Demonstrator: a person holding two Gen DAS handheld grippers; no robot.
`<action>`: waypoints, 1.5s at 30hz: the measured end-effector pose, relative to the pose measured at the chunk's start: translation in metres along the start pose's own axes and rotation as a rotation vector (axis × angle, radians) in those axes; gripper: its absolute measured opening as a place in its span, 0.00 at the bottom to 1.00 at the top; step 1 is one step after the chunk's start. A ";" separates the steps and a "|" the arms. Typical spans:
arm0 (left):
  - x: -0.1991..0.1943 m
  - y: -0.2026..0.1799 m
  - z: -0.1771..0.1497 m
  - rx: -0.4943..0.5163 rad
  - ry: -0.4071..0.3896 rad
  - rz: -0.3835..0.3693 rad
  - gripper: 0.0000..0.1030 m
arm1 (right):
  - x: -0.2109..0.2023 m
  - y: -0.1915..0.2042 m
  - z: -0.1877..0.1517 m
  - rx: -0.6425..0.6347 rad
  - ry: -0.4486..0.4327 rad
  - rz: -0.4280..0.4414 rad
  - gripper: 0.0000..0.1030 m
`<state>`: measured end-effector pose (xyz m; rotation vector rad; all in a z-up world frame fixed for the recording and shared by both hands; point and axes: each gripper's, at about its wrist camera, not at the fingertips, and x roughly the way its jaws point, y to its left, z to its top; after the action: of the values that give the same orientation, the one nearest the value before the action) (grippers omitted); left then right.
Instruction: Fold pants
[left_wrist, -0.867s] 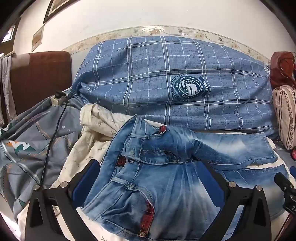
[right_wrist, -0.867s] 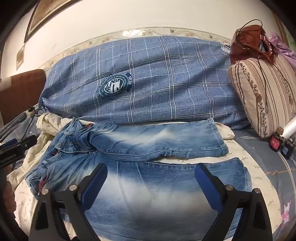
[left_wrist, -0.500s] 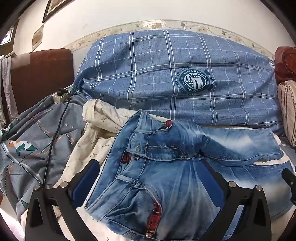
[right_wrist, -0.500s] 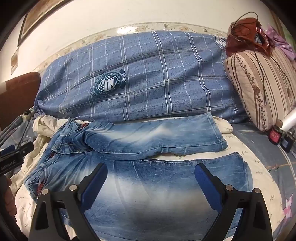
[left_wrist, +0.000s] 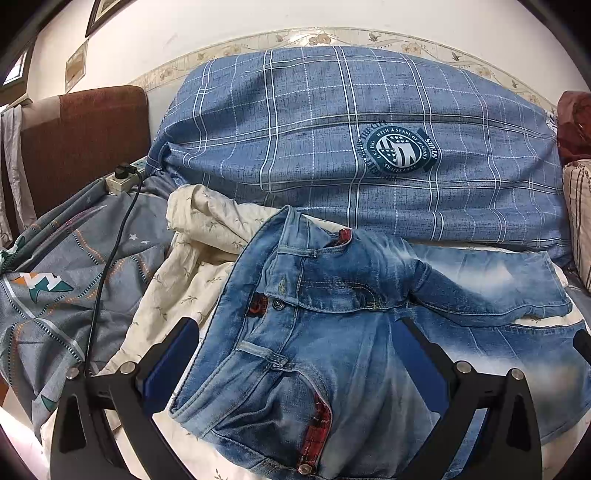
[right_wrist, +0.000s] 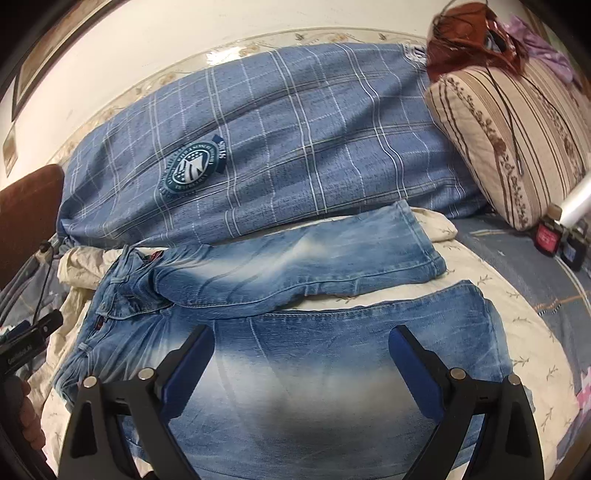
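L tongs (left_wrist: 295, 369) spread wide, nothing gripped; jeans (left_wrist: 332, 350) waistband lies btw & under the fingers. R tongs (right_wrist: 301, 363) also spread, empty, over near leg; far leg beyond, by plaid pillow (right_wrist: 295, 129).

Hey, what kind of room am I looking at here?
Most likely a bedroom: jeans lie on a bed with a big blue plaid pillow, a striped pillow and rumpled floral bedding.

The jeans (right_wrist: 295, 332) are spread on the bed (right_wrist: 517, 332) (waistband left), the large pillow (right_wrist: 295, 147) propped behind them.
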<state>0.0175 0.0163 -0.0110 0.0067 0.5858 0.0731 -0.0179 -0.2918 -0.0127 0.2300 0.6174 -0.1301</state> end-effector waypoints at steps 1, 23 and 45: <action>0.000 0.000 0.000 -0.001 -0.001 0.000 1.00 | 0.000 -0.001 0.000 0.005 0.002 -0.002 0.94; -0.004 -0.005 0.003 0.017 -0.003 -0.006 1.00 | -0.007 0.007 -0.001 -0.042 -0.033 -0.005 0.94; -0.003 -0.009 0.002 0.028 -0.002 -0.010 1.00 | -0.005 0.006 0.000 -0.035 -0.023 0.004 0.94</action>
<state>0.0163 0.0069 -0.0080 0.0312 0.5850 0.0553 -0.0211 -0.2857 -0.0085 0.1960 0.5954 -0.1181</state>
